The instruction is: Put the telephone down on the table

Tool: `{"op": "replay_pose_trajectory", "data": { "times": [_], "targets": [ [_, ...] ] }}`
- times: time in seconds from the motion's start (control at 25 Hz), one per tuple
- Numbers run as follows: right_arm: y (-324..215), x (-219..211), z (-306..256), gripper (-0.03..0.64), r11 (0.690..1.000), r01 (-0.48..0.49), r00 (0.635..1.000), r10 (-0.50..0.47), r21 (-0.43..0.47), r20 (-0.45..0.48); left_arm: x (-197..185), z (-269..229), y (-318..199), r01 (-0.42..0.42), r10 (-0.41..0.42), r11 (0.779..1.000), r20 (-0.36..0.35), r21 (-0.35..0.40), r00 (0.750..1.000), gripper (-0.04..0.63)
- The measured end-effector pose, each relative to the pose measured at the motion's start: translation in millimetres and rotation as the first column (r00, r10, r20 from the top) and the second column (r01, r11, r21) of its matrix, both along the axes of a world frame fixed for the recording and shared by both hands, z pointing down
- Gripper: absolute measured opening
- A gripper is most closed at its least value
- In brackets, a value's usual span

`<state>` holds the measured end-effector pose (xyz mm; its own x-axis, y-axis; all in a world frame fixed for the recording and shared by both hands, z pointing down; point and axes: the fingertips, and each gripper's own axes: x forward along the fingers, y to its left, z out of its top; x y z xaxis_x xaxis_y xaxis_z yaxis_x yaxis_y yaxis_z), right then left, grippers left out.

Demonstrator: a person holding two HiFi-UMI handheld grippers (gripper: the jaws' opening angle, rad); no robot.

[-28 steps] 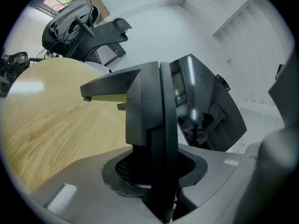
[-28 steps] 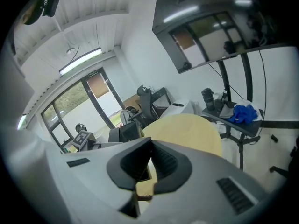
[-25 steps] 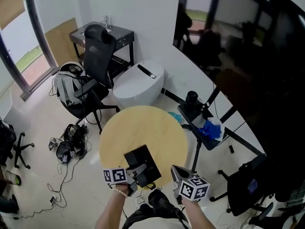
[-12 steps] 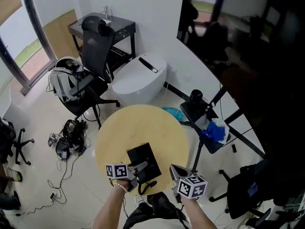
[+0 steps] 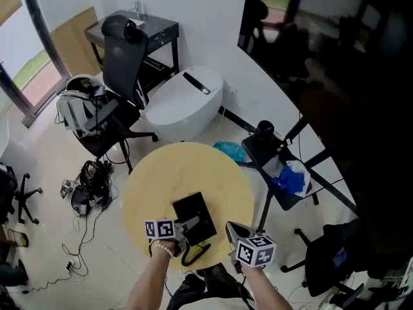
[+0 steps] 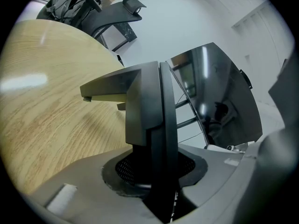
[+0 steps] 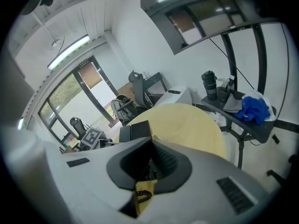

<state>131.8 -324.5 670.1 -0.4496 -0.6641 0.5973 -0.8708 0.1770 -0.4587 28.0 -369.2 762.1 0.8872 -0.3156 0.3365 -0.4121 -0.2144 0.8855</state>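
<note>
We are clamping the left gripper (image 5: 188, 228) on the black telephone (image 5: 194, 213), holding it over the near part of the round wooden table (image 5: 193, 166). Its cord (image 5: 192, 258) is looping past the edge. Our right gripper (image 5: 232, 230) is hanging just beside it, jaws together and empty.

The table (image 5: 213, 166) is smooth pale wood; the telephone (image 5: 193, 215) glossy black plastic.

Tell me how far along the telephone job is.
Done: the telephone is over the round table. In hand: the left gripper clamps it, tilted, not lying flat. Left: set it down on the wood and open the jaws.
</note>
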Motion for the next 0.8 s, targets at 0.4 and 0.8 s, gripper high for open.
{"op": "replay_pose_trajectory", "data": {
  "times": [0.4, 0.8],
  "targets": [
    [-3, -8, 3, 0.006, 1.000, 0.011, 1.000, -0.011, -0.008, 0.006, 11, 18, 0, -0.065, 0.063, 0.997, 0.045, 0.042, 0.997, 0.166],
    [-3, -2, 2, 0.006, 1.000, -0.003, 1.000, 0.003, -0.008, 0.005, -1, 31, 2, -0.052, 0.044, 0.995, 0.094, 0.086, 0.995, 0.191]
  ]
}}
